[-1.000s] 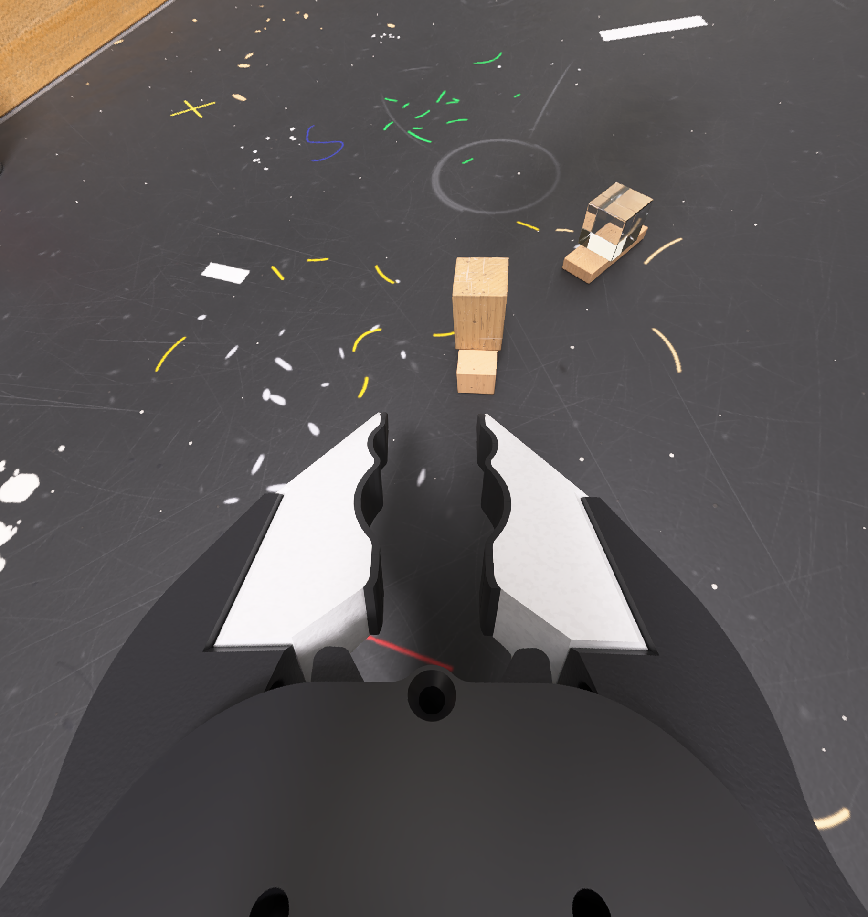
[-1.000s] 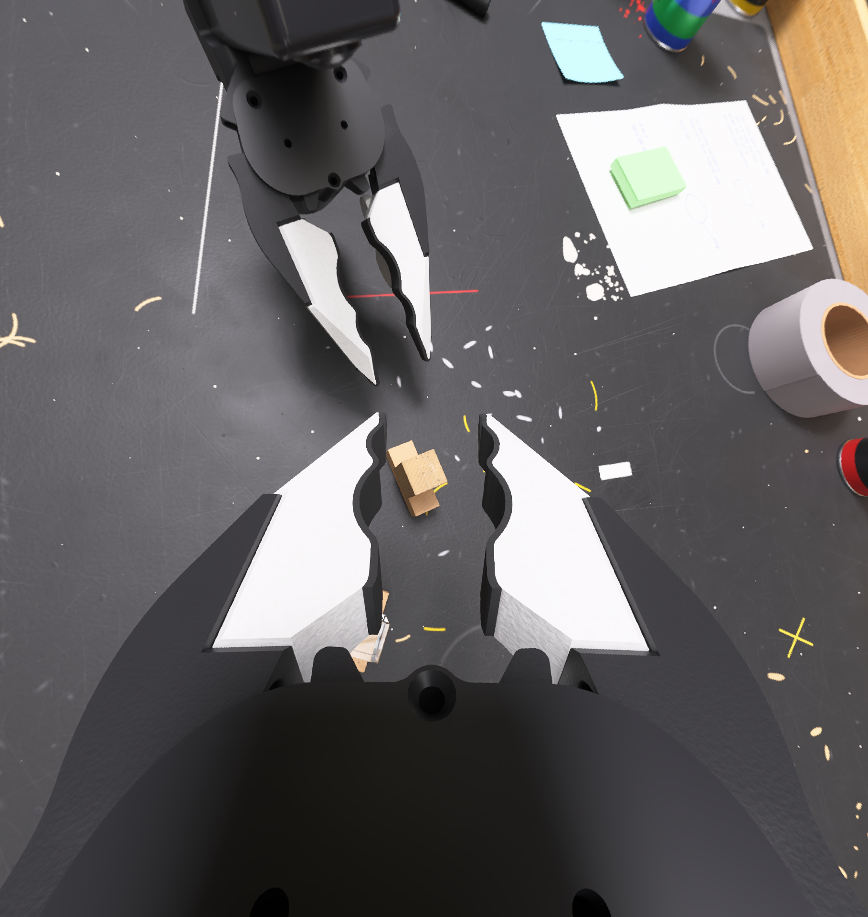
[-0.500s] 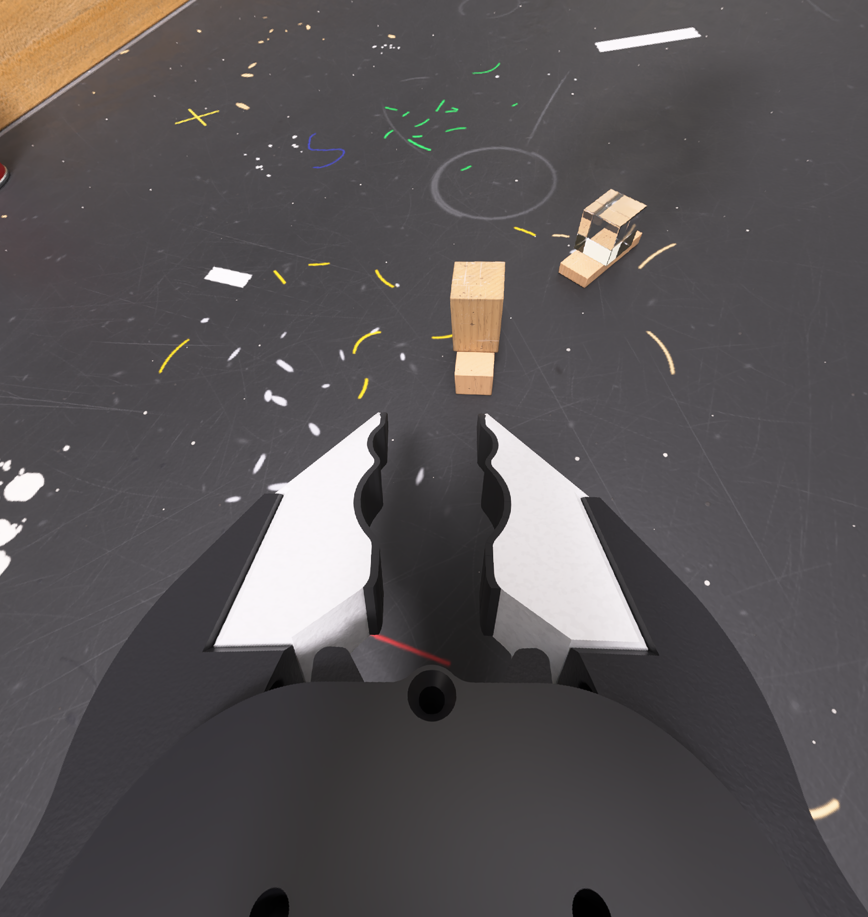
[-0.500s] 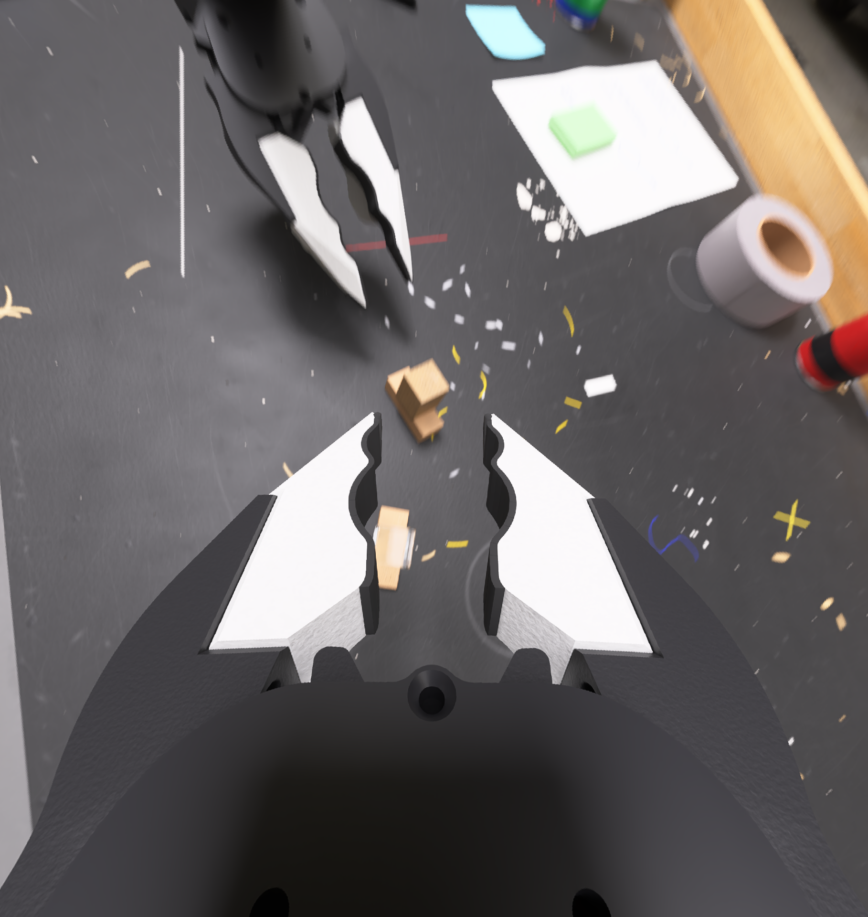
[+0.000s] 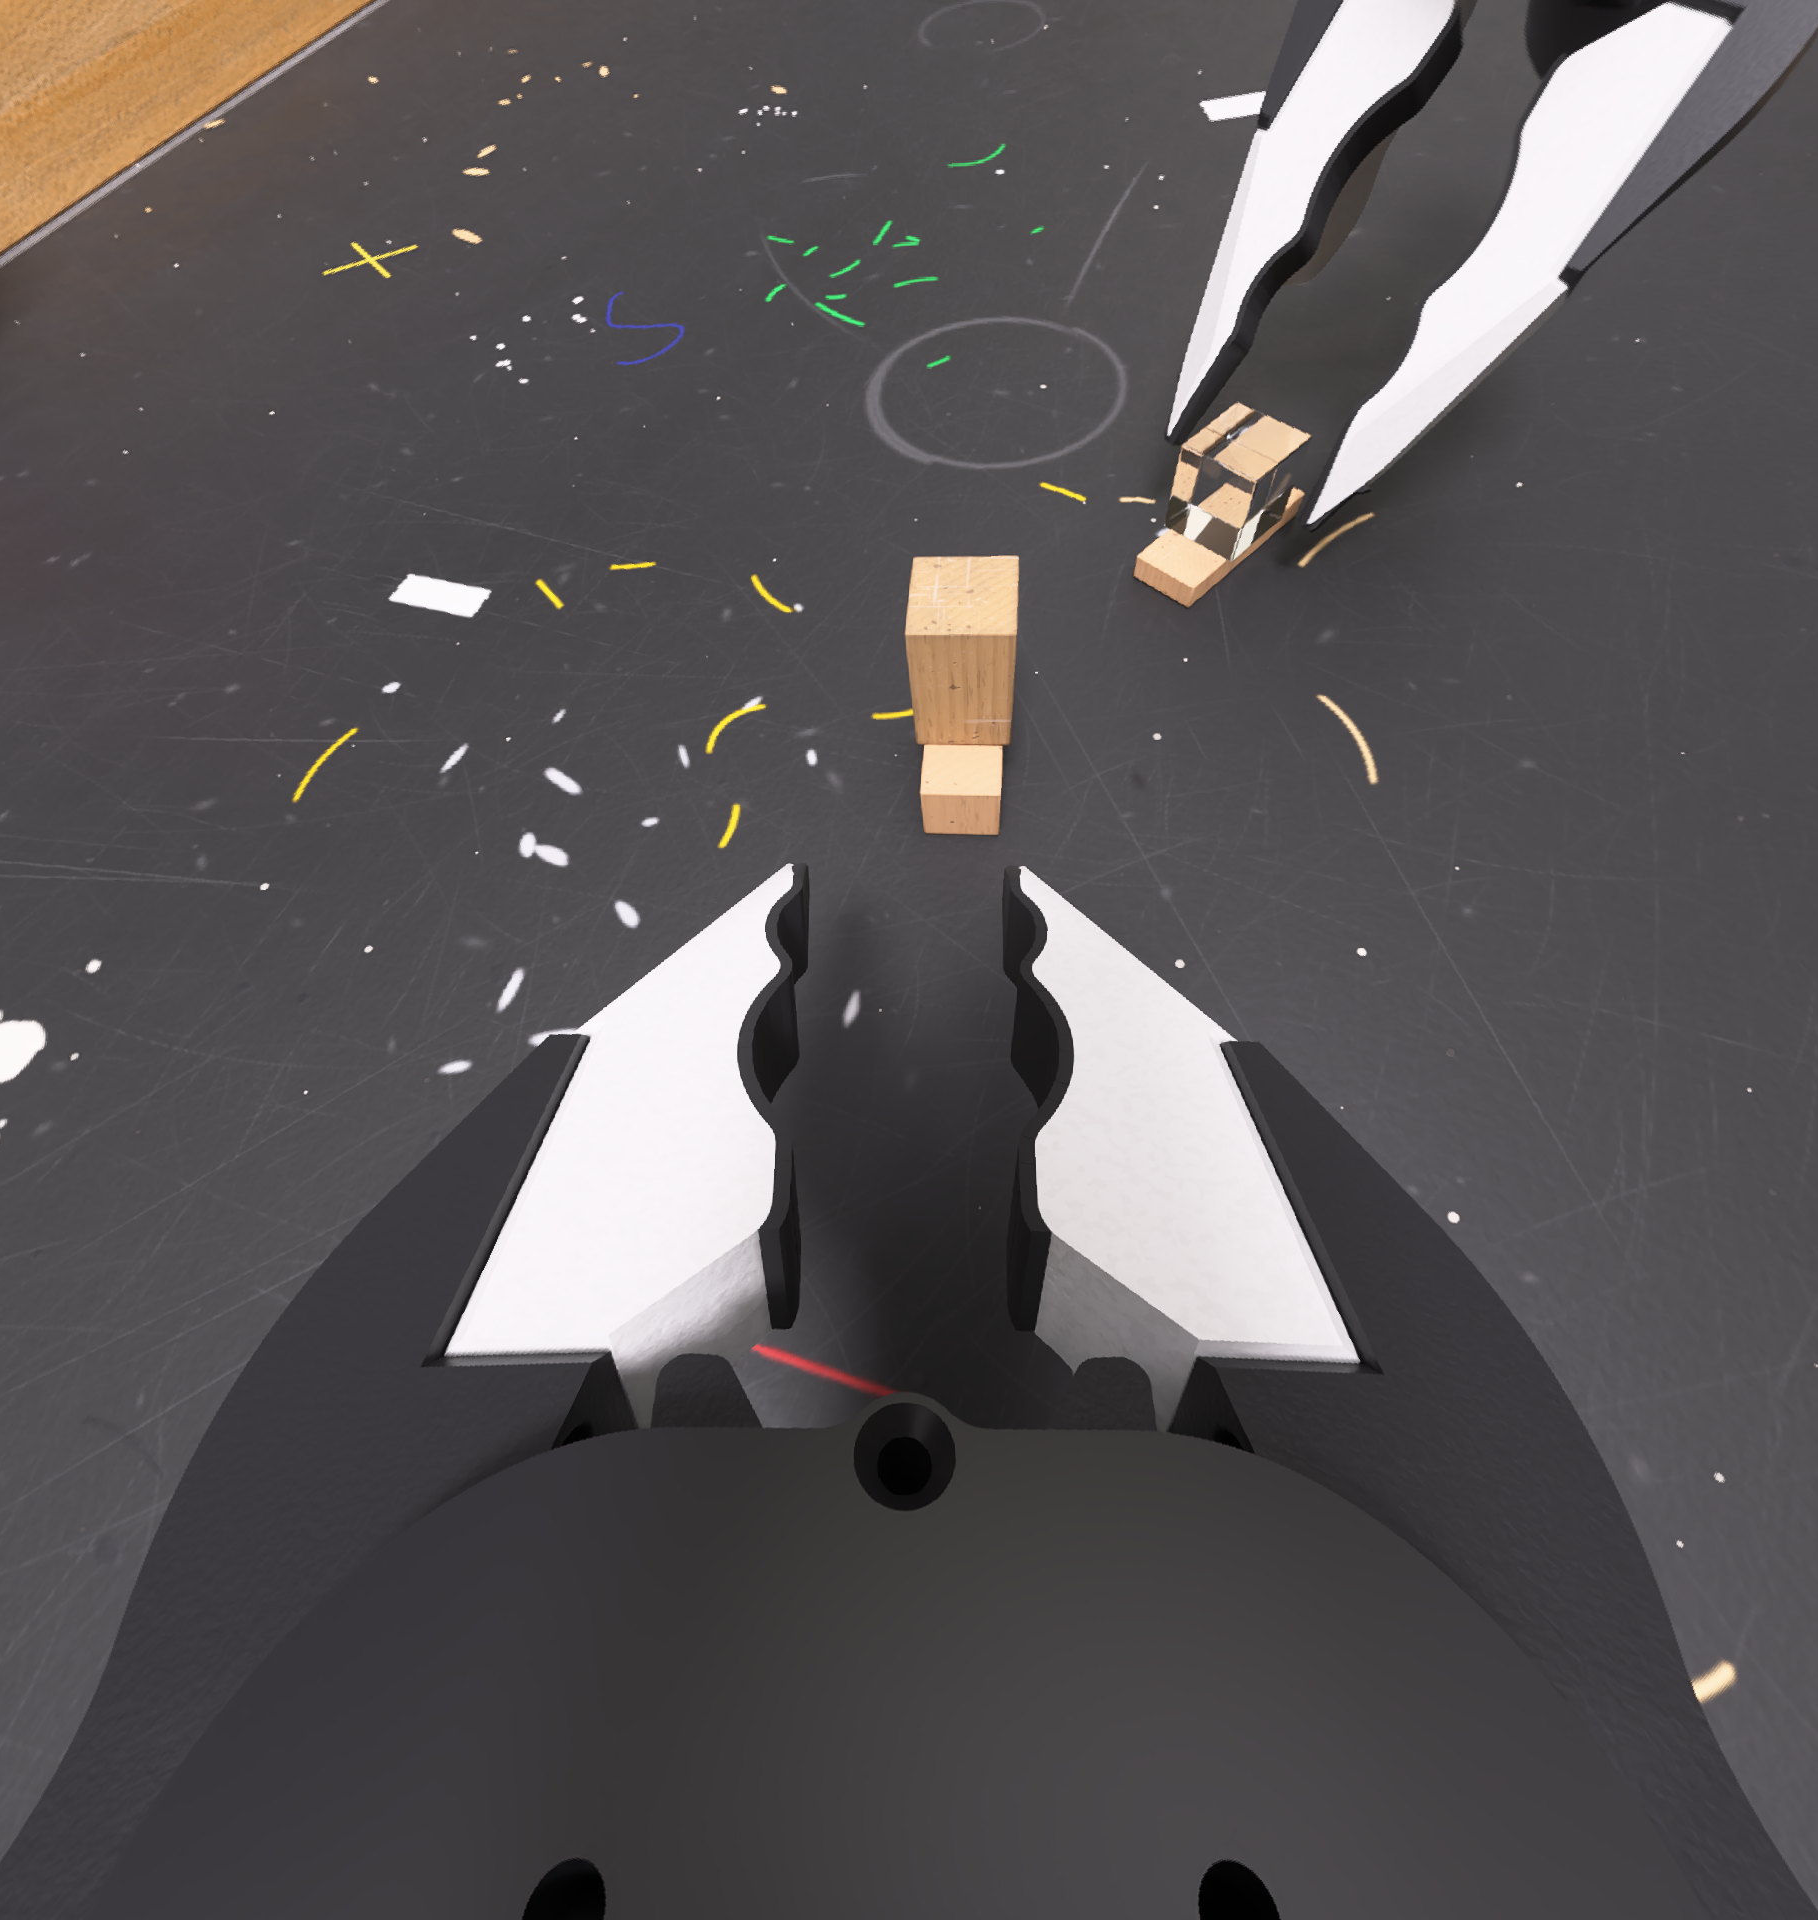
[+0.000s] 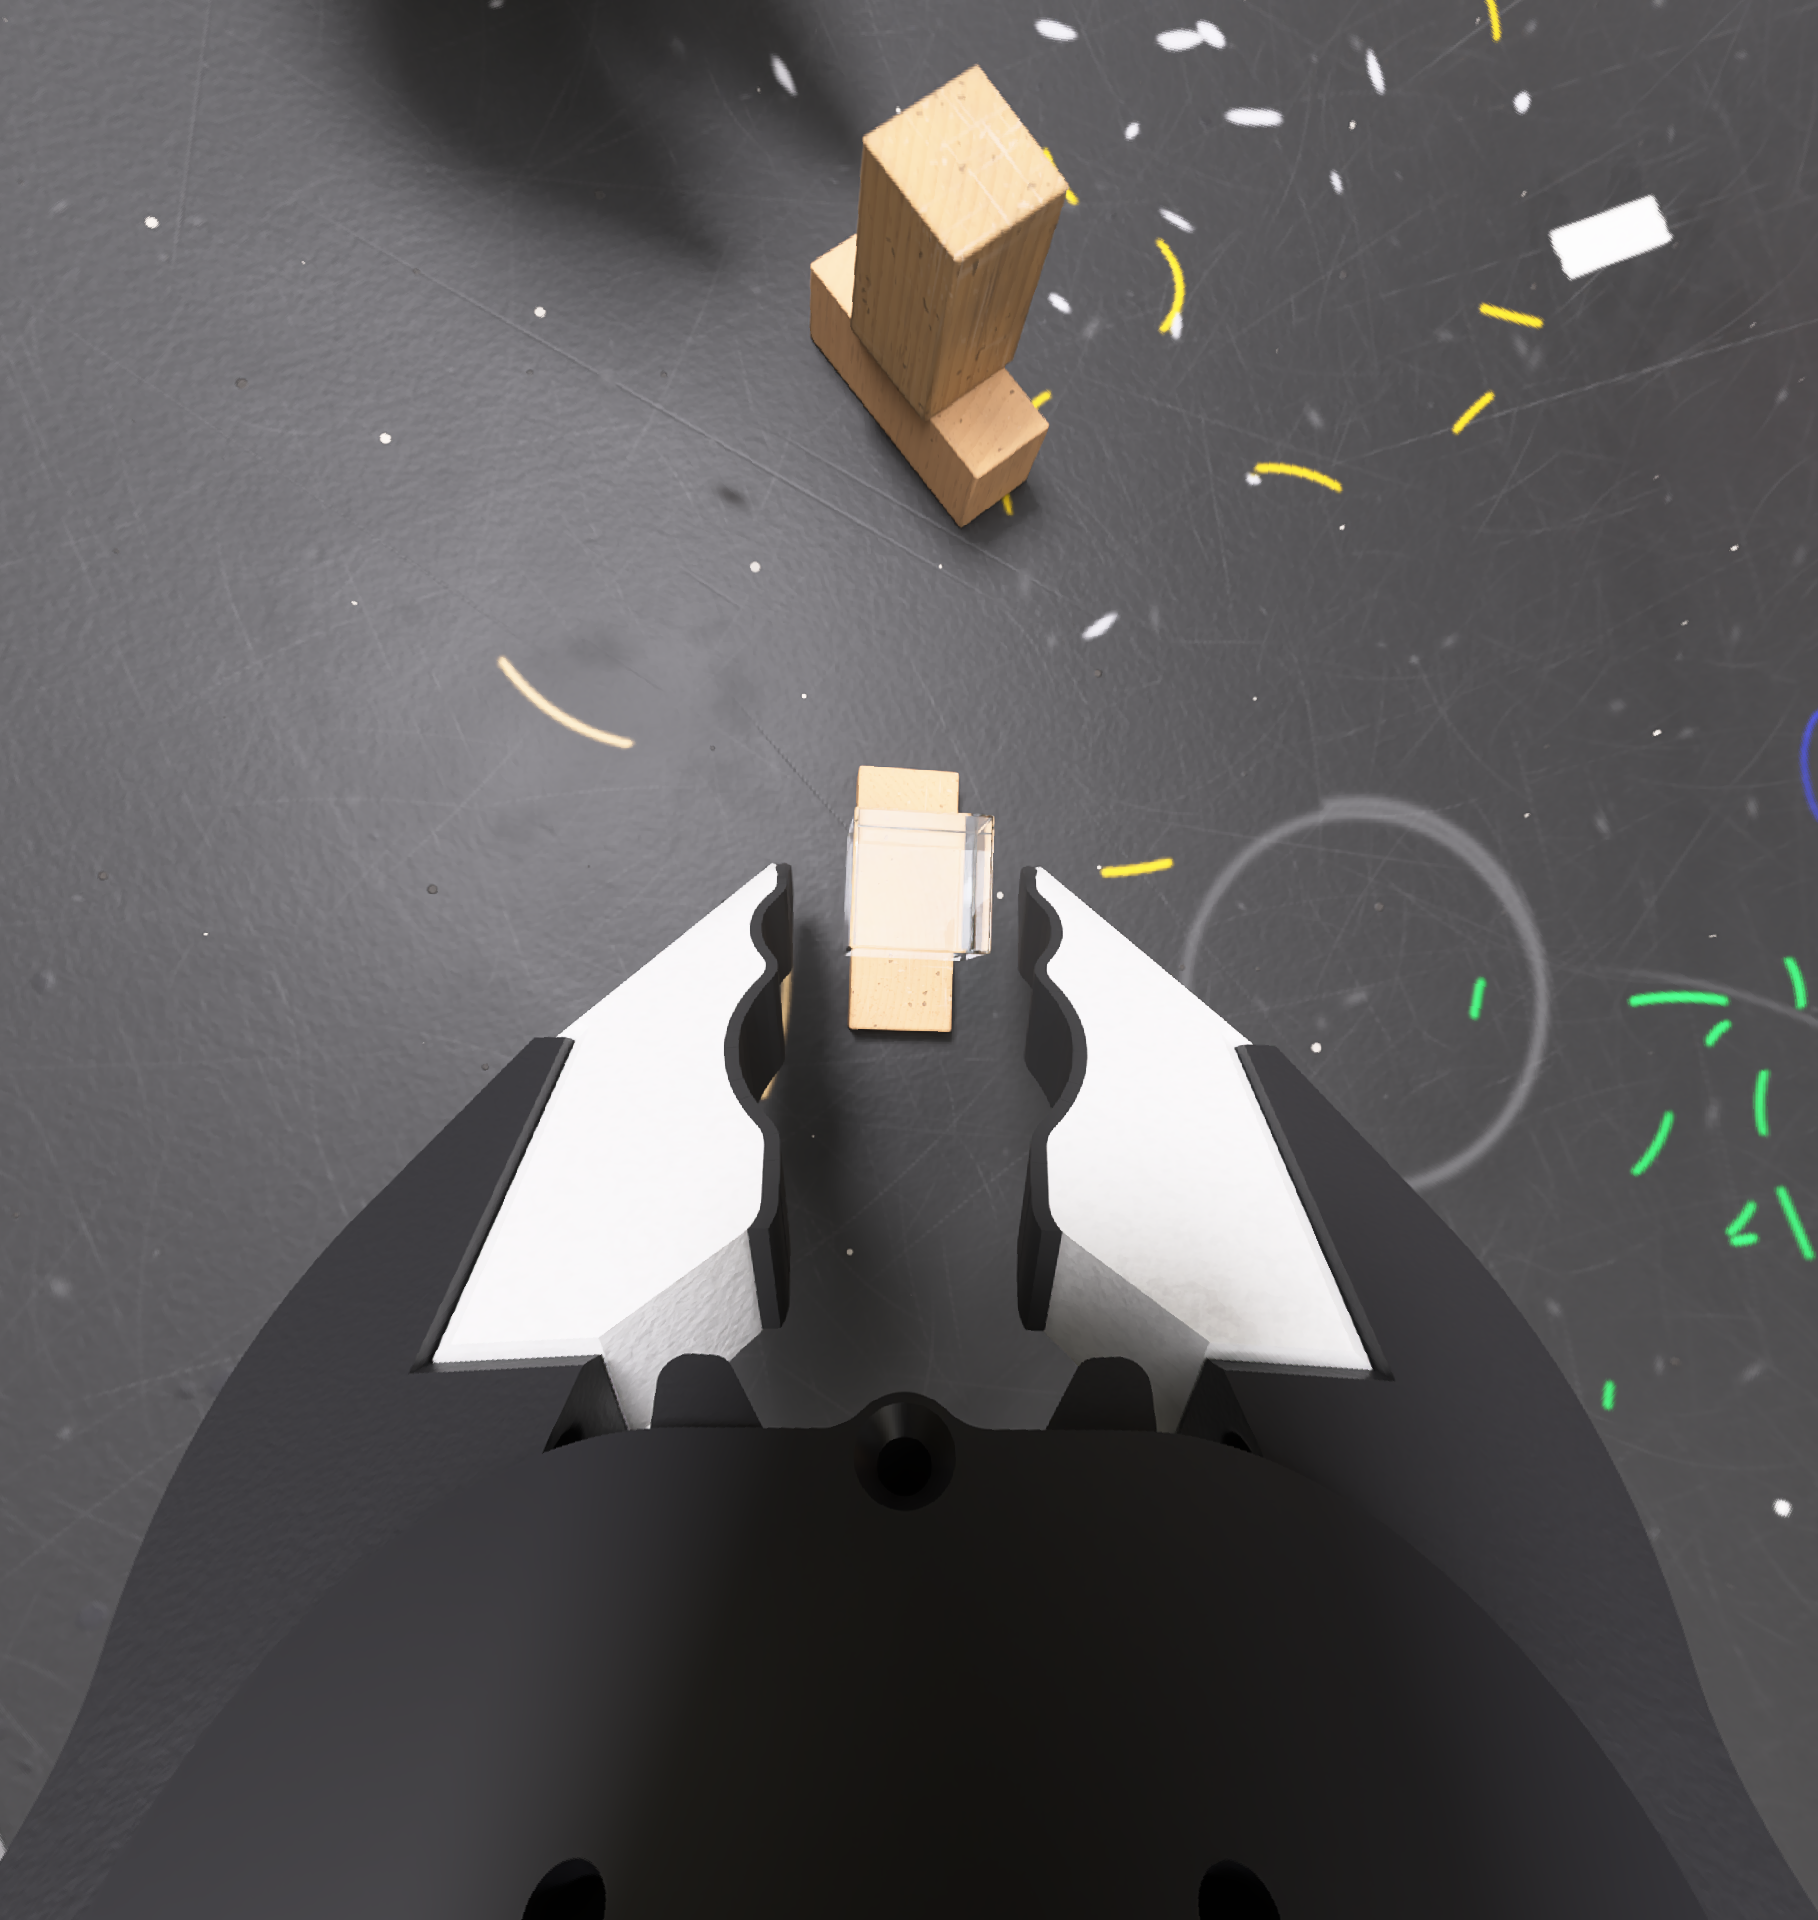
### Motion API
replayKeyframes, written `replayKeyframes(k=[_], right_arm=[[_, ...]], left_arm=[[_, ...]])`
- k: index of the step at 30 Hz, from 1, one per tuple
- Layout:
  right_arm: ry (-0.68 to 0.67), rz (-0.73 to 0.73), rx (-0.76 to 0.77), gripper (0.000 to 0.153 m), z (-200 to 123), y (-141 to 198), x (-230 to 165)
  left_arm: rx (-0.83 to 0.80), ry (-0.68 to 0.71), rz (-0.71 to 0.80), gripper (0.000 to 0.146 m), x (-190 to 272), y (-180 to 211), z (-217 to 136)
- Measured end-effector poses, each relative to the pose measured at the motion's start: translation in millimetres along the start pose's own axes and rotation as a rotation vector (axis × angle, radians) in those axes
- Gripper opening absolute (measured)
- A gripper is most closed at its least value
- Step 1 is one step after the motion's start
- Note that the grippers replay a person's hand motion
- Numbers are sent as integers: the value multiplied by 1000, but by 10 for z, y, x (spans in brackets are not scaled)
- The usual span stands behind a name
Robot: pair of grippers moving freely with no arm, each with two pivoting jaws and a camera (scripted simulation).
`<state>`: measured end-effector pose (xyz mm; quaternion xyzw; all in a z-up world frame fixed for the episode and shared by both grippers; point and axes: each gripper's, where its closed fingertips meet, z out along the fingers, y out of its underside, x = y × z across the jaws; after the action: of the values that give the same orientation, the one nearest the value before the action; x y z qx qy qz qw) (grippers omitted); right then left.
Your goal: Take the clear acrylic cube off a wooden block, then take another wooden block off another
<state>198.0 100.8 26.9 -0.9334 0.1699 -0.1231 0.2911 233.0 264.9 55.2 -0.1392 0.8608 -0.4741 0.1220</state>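
The clear acrylic cube [image 6: 917,899] sits on a flat wooden block [image 6: 902,995]. My right gripper [image 6: 905,883] is open, its fingertips on either side of the cube, not touching it. The left wrist view shows the cube [image 5: 1235,483], its block [image 5: 1180,566] and the right gripper [image 5: 1253,473] straddling them. A tall wooden block [image 5: 961,649] stands on a low wooden block [image 5: 960,790], just ahead of my open, empty left gripper [image 5: 903,883]. This stack also shows in the right wrist view: tall block [image 6: 952,244], low block [image 6: 972,442].
The dark work mat [image 5: 261,1039] carries chalk marks, paint flecks and a chalk circle [image 5: 996,390]. A wooden table edge [image 5: 84,94] runs along the far left. A small white tape strip [image 5: 439,595] lies left of the stack.
My right gripper has swung down and in toward the cube's stack, now straddling the cube. My left gripper has held nearly still, drifting back slightly.
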Motion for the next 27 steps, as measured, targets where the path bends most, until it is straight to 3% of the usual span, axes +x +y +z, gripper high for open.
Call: replayKeyframes(k=[5, 13, 18, 27], right_arm=[[-6, 38, 20, 28, 49, 29, 28], [-26, 48, 44, 28, -51, 18, -7], [-40, 7, 95, 28, -213, -154, -175], [-105, -9, 191, 28, -286, -354, -377]], left_arm=[[5, 6, 9, 38, 21, -12, -6], [10, 17, 31, 41, 71, -53, 27], [-6, -1, 75, 53, 115, -106, 84], [-60, -29, 127, 60, 127, -105, 257]])
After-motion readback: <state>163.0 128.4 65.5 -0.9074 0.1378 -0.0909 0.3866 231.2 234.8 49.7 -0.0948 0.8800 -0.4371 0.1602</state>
